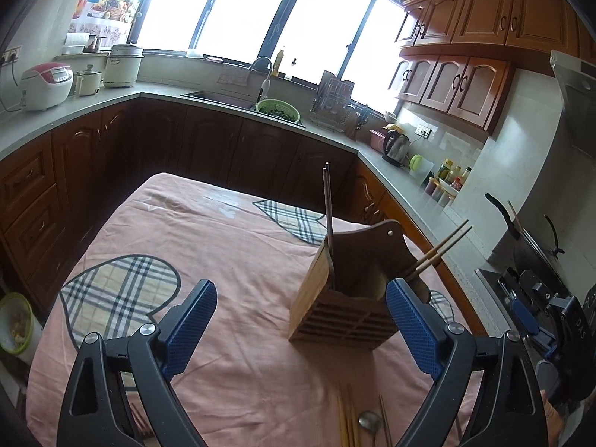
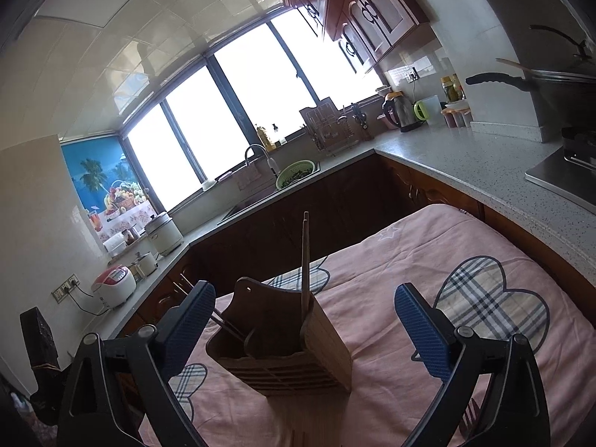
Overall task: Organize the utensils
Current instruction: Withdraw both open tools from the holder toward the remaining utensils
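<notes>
The left gripper was wide open and held nothing. The right gripper was also wide open and empty. Both pointed a little downward at the wooden holder, which stood upright on the pink cloth that covered the table.

Inside the holder, two dark chopsticks stood nearly straight up in one compartment. Two light chopsticks leaned out to the side from another compartment. More utensils lay on the cloth close to the left camera: some light chopsticks and a metal spoon, partly cut off by the edge of the picture. At the lower right of the right view a fork seemed to lie on the cloth, but it was dark and hard to make out.

In my judgement, part of the sorting was done and the loose pieces near the front remained. Several risks came from here. The holder was light and tall, so a finger that touched its wall could tip it or push it across the cloth. The soft cloth could wrinkle and make thin chopsticks hard to pinch. The leaning pair could be knocked out if a gripper passed too near. A spoon held by its end could rotate and slip.
</notes>
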A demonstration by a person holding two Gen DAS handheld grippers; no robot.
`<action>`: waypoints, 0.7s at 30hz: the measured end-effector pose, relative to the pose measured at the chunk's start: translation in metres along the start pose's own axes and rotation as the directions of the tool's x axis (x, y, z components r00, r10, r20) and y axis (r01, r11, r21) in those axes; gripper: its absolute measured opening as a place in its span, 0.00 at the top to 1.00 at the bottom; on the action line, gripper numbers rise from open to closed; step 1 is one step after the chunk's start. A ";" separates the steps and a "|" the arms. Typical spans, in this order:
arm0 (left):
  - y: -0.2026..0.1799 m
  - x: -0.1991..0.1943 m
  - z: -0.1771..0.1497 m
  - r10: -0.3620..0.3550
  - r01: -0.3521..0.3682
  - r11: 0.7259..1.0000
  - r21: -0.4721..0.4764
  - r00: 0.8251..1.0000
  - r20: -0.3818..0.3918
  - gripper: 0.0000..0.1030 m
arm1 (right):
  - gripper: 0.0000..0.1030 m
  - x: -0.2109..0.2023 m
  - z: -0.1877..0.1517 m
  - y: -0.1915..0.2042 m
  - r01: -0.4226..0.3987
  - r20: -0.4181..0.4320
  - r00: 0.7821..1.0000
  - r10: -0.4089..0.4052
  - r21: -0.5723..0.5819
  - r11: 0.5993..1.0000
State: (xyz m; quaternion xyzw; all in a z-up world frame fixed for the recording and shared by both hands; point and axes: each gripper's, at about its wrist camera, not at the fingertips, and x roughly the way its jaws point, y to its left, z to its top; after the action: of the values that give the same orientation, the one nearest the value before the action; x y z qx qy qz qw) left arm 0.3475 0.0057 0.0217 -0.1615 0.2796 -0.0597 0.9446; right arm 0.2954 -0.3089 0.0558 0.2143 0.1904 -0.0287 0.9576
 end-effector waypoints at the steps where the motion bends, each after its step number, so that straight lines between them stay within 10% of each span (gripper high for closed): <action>1: 0.001 -0.006 -0.004 0.000 0.000 1.000 0.003 1.000 -0.009 0.10 | 0.04 -0.006 -0.004 0.000 -0.001 -0.008 1.000 0.001 -0.004 1.000; 21: 0.033 -0.096 -0.068 0.045 -0.052 0.997 -0.055 0.991 -0.130 0.10 | 0.04 -0.064 -0.091 -0.012 0.037 -0.176 0.984 -0.041 -0.022 0.999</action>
State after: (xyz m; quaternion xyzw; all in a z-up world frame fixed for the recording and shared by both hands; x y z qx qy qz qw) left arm 0.2307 0.0375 0.0059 -0.1780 0.3454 -0.0389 0.9206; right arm 0.2026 -0.2831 -0.0011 0.2035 0.2788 -0.0266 0.9382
